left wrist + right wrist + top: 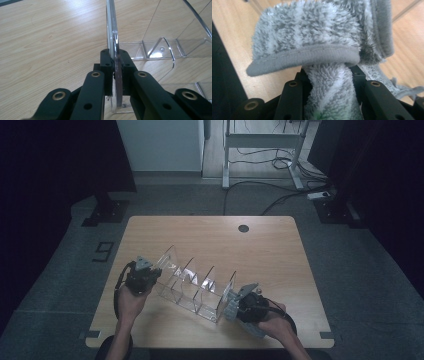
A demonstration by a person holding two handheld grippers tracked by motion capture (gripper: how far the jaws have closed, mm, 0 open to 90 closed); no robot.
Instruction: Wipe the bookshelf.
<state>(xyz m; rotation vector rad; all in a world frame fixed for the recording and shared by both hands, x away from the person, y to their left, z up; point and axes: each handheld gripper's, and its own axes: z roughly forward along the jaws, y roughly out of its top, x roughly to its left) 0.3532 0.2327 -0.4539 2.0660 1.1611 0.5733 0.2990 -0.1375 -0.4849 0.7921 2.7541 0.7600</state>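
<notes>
Grey terry cloth (312, 40) is bunching between the right gripper (329, 72) jaws, which are clamping it at the rack's near-right end. Left gripper (117, 75) is pinching, nearly shut, the left end plate of the clear acrylic divider rack (195, 282), sitting diagonally on the wooden table (270, 250).

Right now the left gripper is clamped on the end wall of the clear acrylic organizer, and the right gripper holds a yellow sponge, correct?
Not quite. The right gripper holds a grey fluffy cloth, not a yellow sponge, as the right gripper view shows. The left gripper is indeed clamped on the end wall of the clear acrylic organizer.
</notes>
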